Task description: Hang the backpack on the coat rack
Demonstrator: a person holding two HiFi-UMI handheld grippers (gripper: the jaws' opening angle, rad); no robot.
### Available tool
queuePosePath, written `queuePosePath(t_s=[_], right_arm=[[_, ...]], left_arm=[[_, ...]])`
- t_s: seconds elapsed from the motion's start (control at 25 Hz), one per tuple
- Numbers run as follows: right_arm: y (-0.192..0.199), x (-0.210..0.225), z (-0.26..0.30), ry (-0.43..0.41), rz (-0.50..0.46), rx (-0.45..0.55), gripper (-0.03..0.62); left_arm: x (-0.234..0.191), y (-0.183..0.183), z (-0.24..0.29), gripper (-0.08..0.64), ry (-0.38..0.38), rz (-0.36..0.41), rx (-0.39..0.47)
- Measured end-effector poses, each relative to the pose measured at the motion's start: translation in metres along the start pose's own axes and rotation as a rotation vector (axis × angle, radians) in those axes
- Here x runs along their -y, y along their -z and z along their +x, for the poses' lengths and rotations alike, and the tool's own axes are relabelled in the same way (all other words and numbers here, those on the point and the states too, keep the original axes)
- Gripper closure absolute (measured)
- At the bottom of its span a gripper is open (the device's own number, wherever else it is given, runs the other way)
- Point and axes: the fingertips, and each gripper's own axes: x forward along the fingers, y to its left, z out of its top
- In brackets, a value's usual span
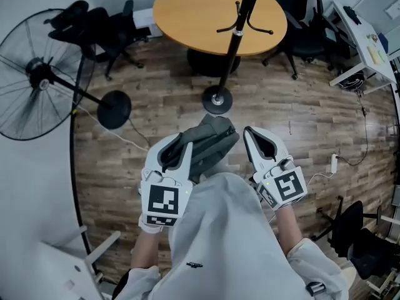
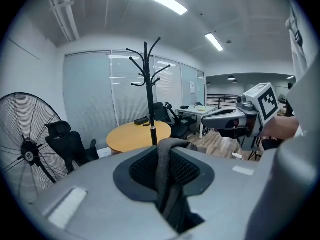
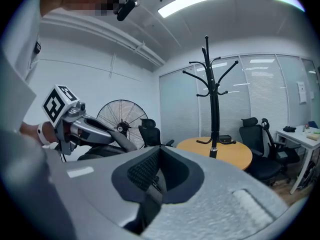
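Backpack (image 1: 209,145), soft and probably limp, hangs between your grippers short of the coat rack (image 1: 234,42), left gripper (image 1: 174,152) clamped on its grey strap (image 2: 162,169), right gripper (image 1: 259,144) pinched shut on thin webbing (image 3: 150,196); grip those straps, not the fabric.

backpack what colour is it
The backpack is grey, clearest in the head view.

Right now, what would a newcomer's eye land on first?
A grey fabric backpack hangs between the left gripper and right gripper, both shut on its straps. Just ahead stands a tall black metal coat rack, in front of a round wooden table.
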Motion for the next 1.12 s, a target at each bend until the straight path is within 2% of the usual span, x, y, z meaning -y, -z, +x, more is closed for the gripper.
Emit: queuePosePath(t_s=[0.24,0.72,1.12], right_arm=[[0.001,0.022,0.032,0.02,0.021,0.002,0.592],[-0.028,0.079,0.099,0.042,0.041,0.028,0.592],[-0.051,0.139,0.146,0.091,0.047,0.066,0.592]], left_arm=[[-0.024,-0.015,0.022,0.469,0.019,0.012,0.005],[-0.074,-0.055,0.091,0.469,0.046,0.05,-0.014],[-0.127,-0.095,0.147,0.469,0.03,0.098,0.003]])
